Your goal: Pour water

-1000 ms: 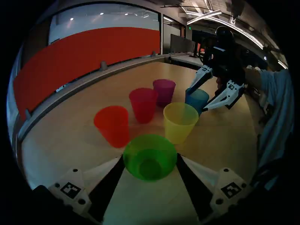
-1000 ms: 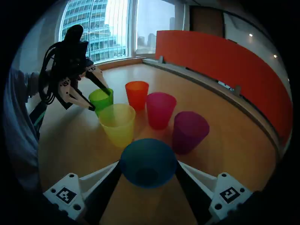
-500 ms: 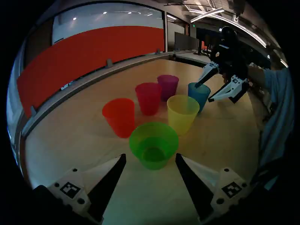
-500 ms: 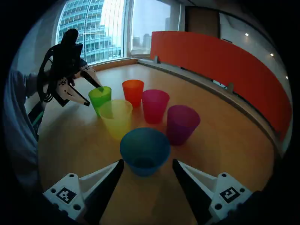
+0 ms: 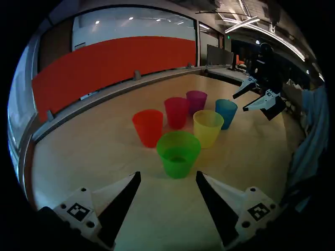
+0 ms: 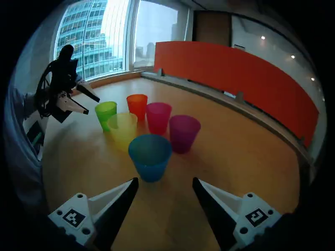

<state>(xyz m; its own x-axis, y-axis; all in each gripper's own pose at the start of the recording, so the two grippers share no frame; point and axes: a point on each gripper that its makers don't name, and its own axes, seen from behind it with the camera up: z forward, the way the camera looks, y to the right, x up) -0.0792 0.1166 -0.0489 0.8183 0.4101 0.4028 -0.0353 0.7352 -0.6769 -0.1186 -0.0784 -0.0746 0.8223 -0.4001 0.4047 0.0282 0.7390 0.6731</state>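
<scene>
Six translucent plastic cups are standing upright in a tight cluster on the wooden tabletop (image 5: 79,150), rims up and sitting just beside one another. In the left gripper view the green cup (image 5: 179,154) is sitting nearest, with the orange cup (image 5: 148,127) and yellow cup (image 5: 207,128) behind it, then the pink cup (image 5: 176,112), purple cup (image 5: 196,101) and blue cup (image 5: 226,113) farther back. A darker disc is showing at the bottom of the green cup, but whether any cup is holding water cannot be told. The left gripper (image 5: 167,172) is hovering just short of the green cup, its jaws spread wide and gripping nothing. The right gripper (image 6: 165,180) is hanging the same way before the blue cup at the cluster's opposite end, jaws likewise apart and empty. From the left gripper view the right one is showing up beyond the blue cup, raised off the table, with a light sleeve (image 5: 312,125) trailing behind it.
</scene>
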